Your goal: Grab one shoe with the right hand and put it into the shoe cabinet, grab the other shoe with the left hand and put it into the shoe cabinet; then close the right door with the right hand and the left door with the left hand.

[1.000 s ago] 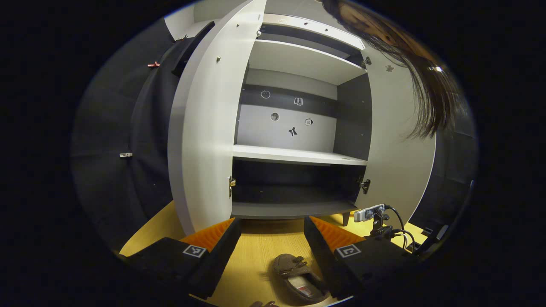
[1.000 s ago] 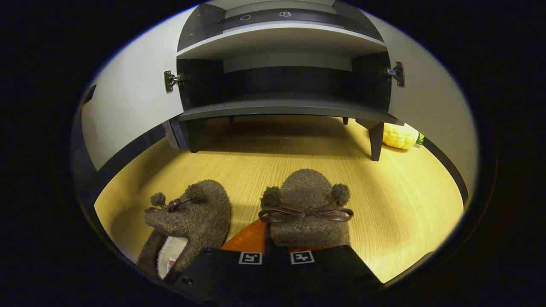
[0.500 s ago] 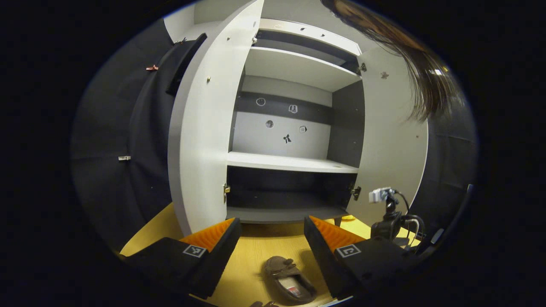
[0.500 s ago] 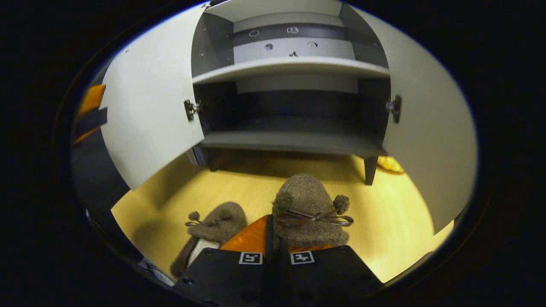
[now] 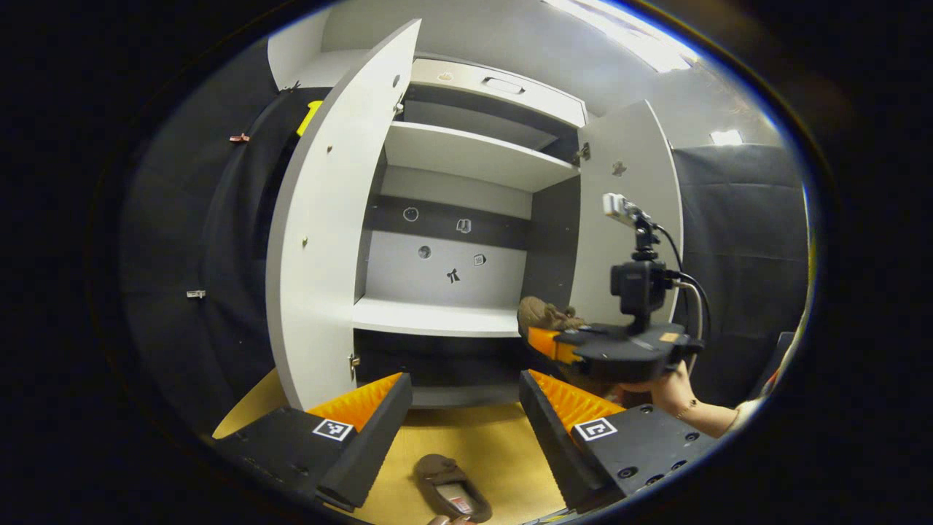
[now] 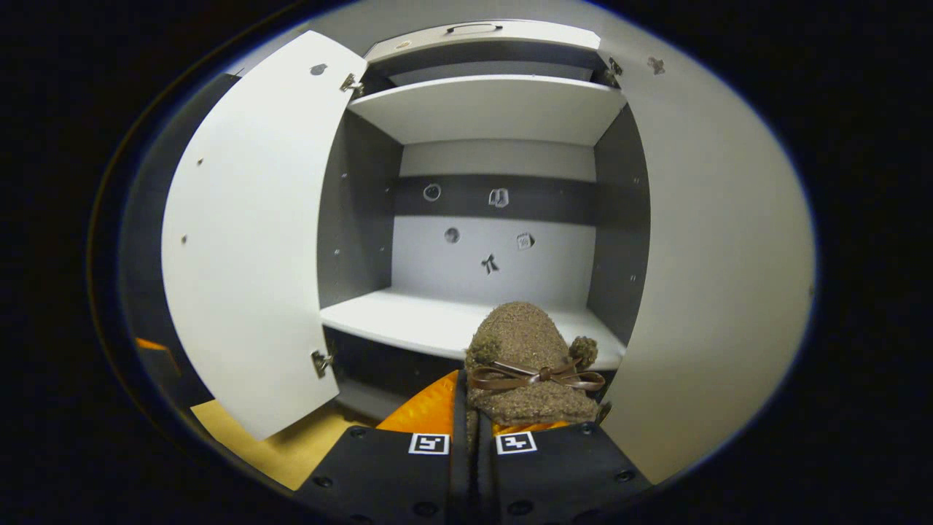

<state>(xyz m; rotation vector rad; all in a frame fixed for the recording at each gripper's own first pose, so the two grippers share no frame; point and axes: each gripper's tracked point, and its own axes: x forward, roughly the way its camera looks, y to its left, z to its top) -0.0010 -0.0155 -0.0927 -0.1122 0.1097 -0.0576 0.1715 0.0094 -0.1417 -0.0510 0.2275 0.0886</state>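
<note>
A fuzzy brown slipper (image 6: 528,364) with a bow sits in my right gripper (image 6: 472,408), which is shut on its heel edge and holds it level with the white middle shelf (image 6: 423,321) of the open shoe cabinet. In the left gripper view that right gripper (image 5: 565,339) hovers by the shelf's right end with the slipper (image 5: 543,315) pointing inward. My left gripper (image 5: 466,397) is open, with nothing between its fingers. The other slipper (image 5: 448,492) lies on the wooden floor (image 5: 503,452) below it.
Both cabinet doors stand wide open: the left door (image 5: 321,240) and the right door (image 5: 630,189). A dark lower compartment (image 5: 437,364) sits under the middle shelf, and another shelf (image 6: 496,109) above. A hand (image 5: 674,390) holds the right gripper.
My right gripper has lifted the slipper from the floor up to the middle shelf's height and closer to the cabinet. The left gripper has risen and tilted up, still open.
</note>
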